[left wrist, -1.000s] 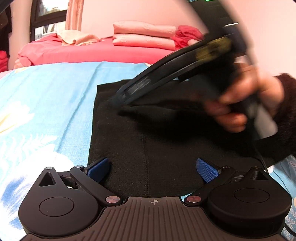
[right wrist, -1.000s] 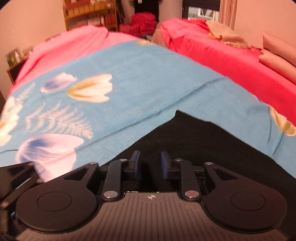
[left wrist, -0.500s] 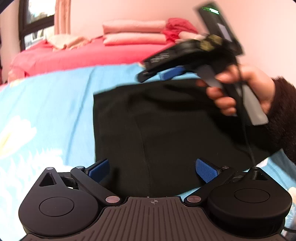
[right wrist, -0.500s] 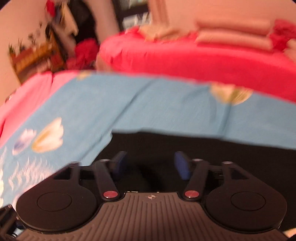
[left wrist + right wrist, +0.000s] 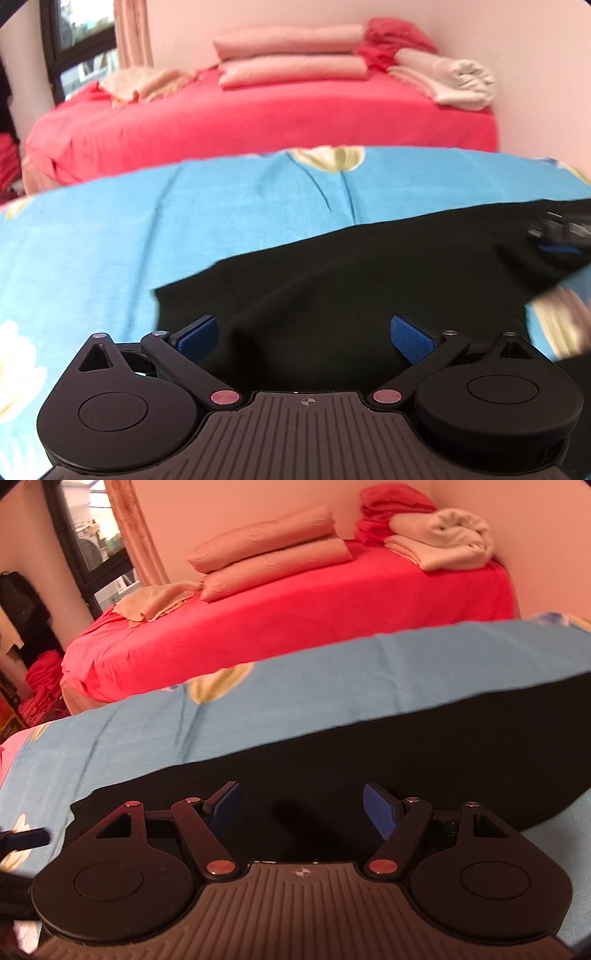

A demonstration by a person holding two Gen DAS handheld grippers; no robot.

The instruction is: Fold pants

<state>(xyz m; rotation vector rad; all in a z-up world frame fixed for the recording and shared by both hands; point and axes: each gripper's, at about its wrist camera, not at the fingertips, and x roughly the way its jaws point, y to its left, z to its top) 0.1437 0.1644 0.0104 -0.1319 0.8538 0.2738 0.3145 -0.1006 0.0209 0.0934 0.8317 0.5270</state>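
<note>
Pants (image 5: 332,295): black, folded flat on blue bed (image 5: 184,229), lower frame. Our left claw (image 5: 305,335) and right claw (image 5: 301,808) gape empty, we judge for regripping.

Pants (image 5: 369,288) on near sheet (image 5: 184,221), bed (image 5: 277,118) behind (pillows (image 5: 291,59) on it)

The left gripper (image 5: 304,334) has its jaws wide apart above the black pants (image 5: 351,295), gripping nothing. The pants lie on a blue flowered sheet (image 5: 147,229), and a red bed (image 5: 258,122) stands behind.
</note>
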